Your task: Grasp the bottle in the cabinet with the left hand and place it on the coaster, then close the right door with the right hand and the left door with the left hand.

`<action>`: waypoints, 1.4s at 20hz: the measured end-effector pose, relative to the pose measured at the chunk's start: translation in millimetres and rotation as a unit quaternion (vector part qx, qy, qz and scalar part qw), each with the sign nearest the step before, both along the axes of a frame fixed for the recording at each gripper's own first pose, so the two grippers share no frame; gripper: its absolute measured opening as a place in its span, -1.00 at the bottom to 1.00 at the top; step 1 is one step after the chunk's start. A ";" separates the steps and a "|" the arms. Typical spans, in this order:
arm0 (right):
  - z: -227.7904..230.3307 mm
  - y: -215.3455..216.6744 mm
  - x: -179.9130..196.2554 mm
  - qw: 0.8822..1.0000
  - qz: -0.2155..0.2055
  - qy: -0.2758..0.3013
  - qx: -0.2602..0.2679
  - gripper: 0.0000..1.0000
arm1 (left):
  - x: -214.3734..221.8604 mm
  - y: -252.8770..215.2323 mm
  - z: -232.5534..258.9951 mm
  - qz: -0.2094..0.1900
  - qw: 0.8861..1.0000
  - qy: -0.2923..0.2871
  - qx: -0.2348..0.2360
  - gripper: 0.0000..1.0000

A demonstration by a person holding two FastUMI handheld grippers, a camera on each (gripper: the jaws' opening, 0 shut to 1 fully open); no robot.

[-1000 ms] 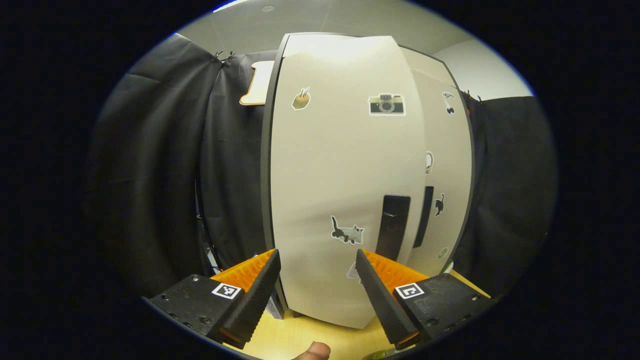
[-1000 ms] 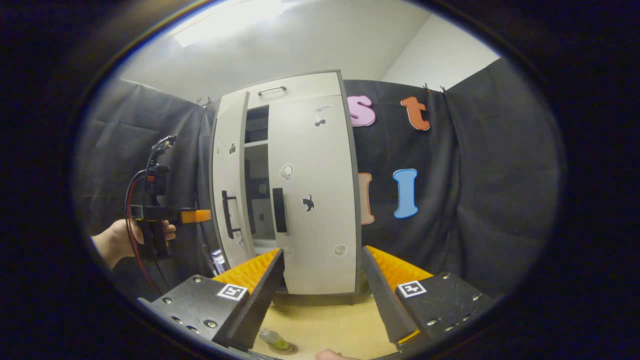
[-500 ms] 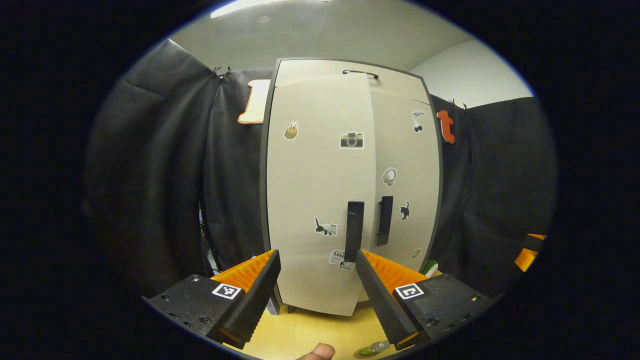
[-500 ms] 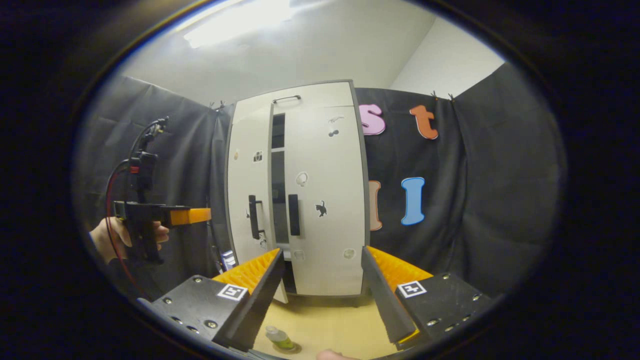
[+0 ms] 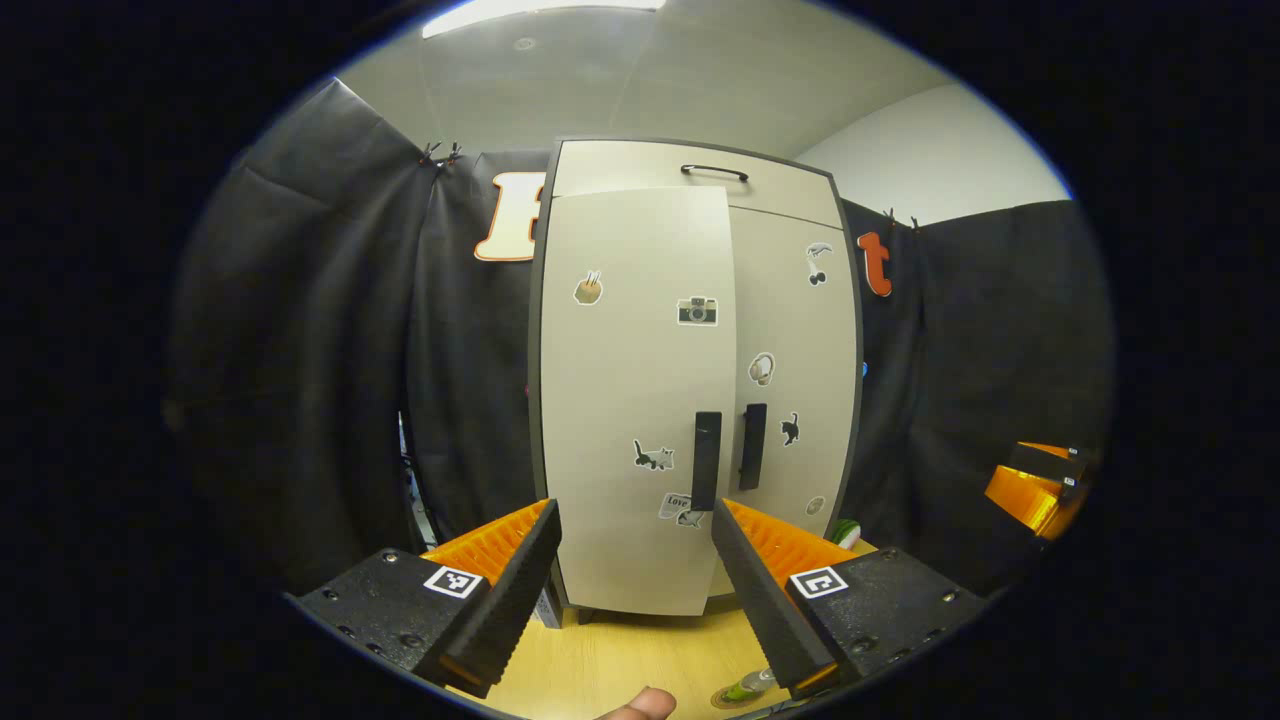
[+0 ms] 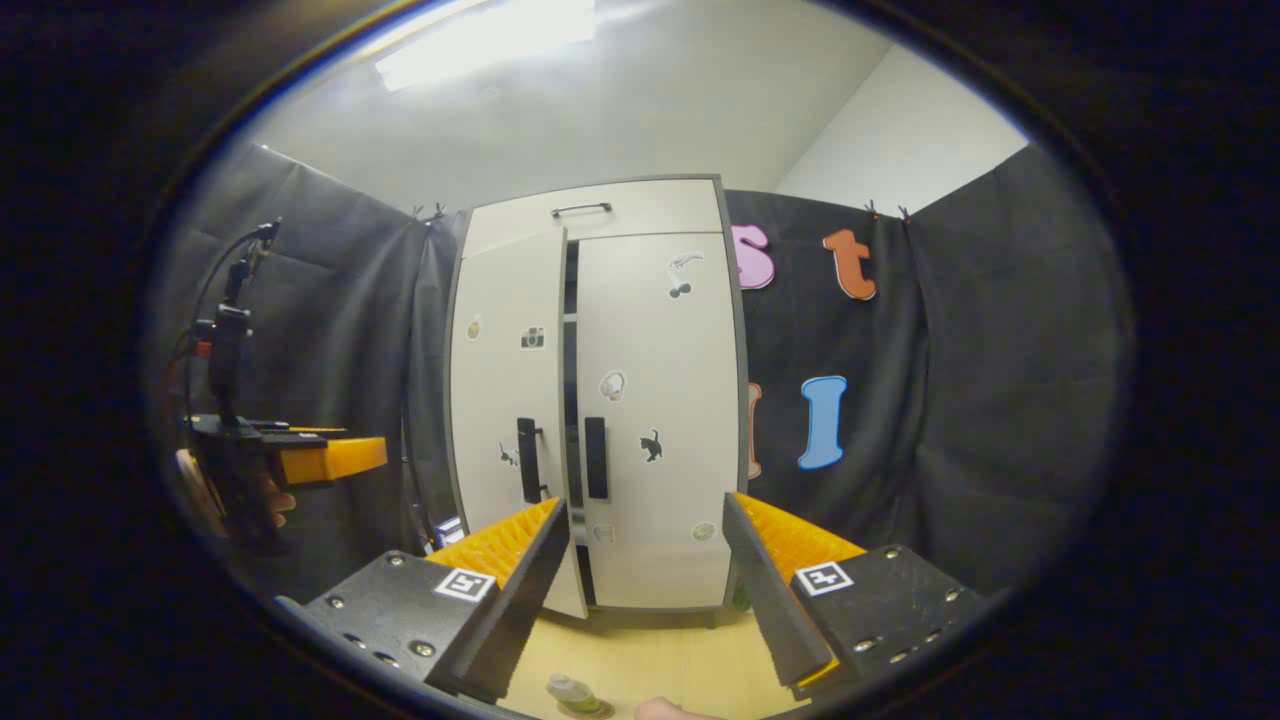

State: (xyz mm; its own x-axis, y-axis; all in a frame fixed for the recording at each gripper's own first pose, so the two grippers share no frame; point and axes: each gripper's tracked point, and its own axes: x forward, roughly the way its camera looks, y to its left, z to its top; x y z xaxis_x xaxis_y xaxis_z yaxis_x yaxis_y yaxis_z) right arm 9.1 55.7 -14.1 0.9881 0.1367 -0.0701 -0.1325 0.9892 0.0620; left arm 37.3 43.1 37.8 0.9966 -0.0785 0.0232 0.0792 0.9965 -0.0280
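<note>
Bottle sits on coaster on counter. Right door shut; left door ajar, dark gap showing. Left gripper & right gripper: jaws apart, empty. Push left door flat near its handle, w/ steady pressure till flush.

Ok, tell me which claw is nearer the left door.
Left. The left claw faces the left door straight on, apart from it; the right claw is off to the right, facing the right door, also apart.
</note>
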 end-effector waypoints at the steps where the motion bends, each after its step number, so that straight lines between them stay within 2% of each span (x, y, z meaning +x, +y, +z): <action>1: -0.3 3.4 3.0 1.000 0.001 0.004 0.002 0.87 | -0.1 1.8 0.1 -0.002 1.000 -0.001 -0.001 0.92; 4: -0.8 15.3 4.4 1.000 0.001 0.014 0.002 0.87 | -3.1 1.8 -0.7 -0.012 1.000 0.000 -0.010 0.92; 8: 10.7 25.5 1.2 1.000 -0.001 0.009 0.015 0.87 | -6.6 4.3 1.0 -0.014 1.000 -0.002 0.002 0.92; 11: 10.4 20.0 -1.7 1.000 -0.010 0.010 0.001 0.87 | -9.8 3.5 -0.4 -0.015 1.000 -0.006 0.007 0.92; 14: 5.5 15.9 -3.6 1.000 -0.025 0.019 -0.002 0.87 | -12.3 -7.3 -4.6 -0.037 0.999 -0.001 -0.005 0.92; 18: 7.8 15.7 -8.3 0.999 -0.032 0.010 -0.008 0.87 | -8.9 -4.6 -9.3 -0.035 0.999 -0.004 0.005 0.92; 21: 9.2 20.5 -9.7 1.000 -0.026 0.006 -0.011 0.87 | -10.5 -7.9 -18.2 -0.047 0.999 0.009 -0.011 0.92; 28: 7.7 15.8 -1.2 0.999 -0.046 0.010 -0.010 0.87 | -3.8 -1.8 -11.2 -0.063 0.997 -0.013 -0.031 0.92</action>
State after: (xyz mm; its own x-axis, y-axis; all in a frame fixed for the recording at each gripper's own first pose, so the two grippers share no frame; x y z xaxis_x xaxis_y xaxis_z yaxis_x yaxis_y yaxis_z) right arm 7.9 71.5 -6.4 0.9949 0.0430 -0.0909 -0.0391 0.9982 0.0444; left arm 33.6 41.2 26.6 0.9779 -0.2006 0.0583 0.2051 0.9750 -0.0855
